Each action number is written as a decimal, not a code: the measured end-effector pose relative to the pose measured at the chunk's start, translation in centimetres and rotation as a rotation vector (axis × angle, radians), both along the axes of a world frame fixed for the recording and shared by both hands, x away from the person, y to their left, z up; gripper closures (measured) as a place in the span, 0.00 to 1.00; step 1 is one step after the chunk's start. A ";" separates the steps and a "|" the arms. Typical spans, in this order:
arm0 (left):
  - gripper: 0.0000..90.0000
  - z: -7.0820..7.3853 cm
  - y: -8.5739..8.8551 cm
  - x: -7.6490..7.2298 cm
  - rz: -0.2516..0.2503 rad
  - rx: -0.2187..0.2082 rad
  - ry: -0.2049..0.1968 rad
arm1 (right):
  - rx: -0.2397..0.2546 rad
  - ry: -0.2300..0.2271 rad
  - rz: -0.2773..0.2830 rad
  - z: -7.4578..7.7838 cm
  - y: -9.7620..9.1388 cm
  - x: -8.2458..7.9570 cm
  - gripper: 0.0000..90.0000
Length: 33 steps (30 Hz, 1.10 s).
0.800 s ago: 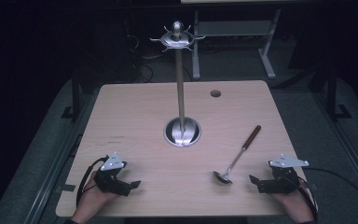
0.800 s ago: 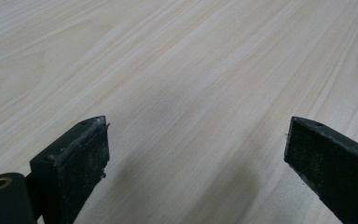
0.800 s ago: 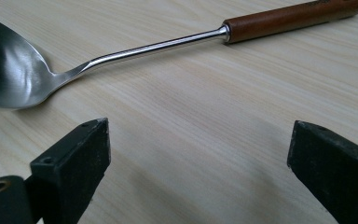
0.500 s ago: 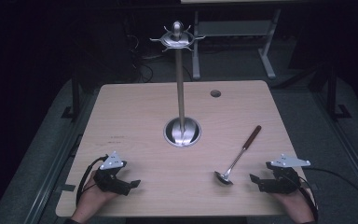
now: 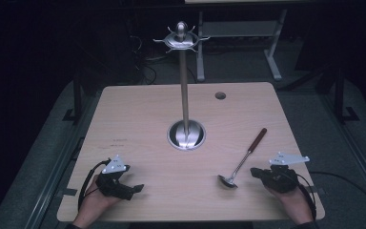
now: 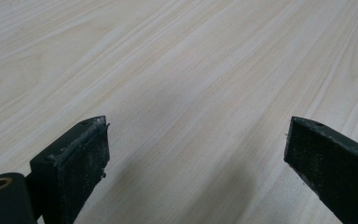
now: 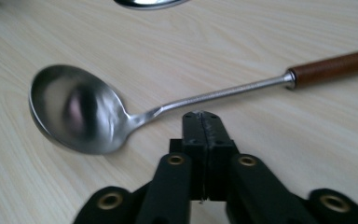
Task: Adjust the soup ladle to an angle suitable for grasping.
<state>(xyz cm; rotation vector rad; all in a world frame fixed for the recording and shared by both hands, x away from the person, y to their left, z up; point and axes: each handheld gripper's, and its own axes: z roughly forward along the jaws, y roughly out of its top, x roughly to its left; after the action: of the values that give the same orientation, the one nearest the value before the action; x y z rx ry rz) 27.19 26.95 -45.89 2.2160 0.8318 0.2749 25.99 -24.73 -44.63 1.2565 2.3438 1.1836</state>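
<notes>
A steel ladle [image 5: 242, 161] with a brown wooden handle lies on the wooden table [image 5: 143, 114], bowl toward me. In the right gripper view the ladle [image 7: 121, 109] lies just past the tips of my right gripper [image 7: 204, 116], whose jaws are pressed together with nothing between them. That right gripper [image 5: 257, 172] rests near the front right edge, a little right of the ladle's bowl. My left gripper [image 5: 136, 189] rests at the front left, jaws wide apart over bare wood [image 6: 196, 128]. A tall metal utensil stand [image 5: 186, 95] with hooks at its top rises from the table's middle.
A round cable hole [image 5: 220, 95] sits near the table's far right. Dark floor, cables and a white desk frame [image 5: 267, 47] lie beyond the far edge. Bare wood stretches between the grippers and the stand's base [image 5: 187, 136].
</notes>
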 end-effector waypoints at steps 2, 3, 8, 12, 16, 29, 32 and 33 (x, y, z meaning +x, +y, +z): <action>0.07 -0.1 0.0 0.0 0.001 -0.003 0.001 | 0.006 -0.001 0.020 0.3 0.8 0.9 1.00; 0.07 -0.1 0.0 0.0 0.001 -0.003 0.001 | 0.006 -0.001 0.020 0.3 0.8 0.9 1.00; 0.07 -0.1 0.1 0.0 0.002 -0.012 0.005 | -0.007 0.013 0.066 0.5 3.0 2.3 1.00; 0.07 -0.1 0.1 0.0 0.003 -0.013 0.009 | -0.032 0.022 0.092 0.2 4.3 3.1 1.00; 0.07 -0.1 0.1 0.0 0.001 -0.014 0.012 | -0.057 0.027 0.104 0.1 5.1 3.6 1.00; 0.07 -0.2 0.0 -0.1 -0.007 -0.015 0.014 | -0.110 0.078 0.124 -1.1 6.0 4.1 1.00; 0.07 -0.2 0.0 -0.1 -0.003 -0.024 0.013 | -0.119 0.085 0.127 -1.2 5.9 4.1 1.00; 0.07 -0.2 0.0 -0.1 -0.003 -0.025 0.015 | -0.122 0.090 0.124 -1.2 5.9 4.0 1.00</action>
<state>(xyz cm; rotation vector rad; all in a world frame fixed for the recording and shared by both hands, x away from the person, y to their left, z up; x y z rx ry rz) 27.12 26.97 -46.08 2.1981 0.8360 0.2458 30.01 -18.87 -45.80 1.1623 2.5496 1.0207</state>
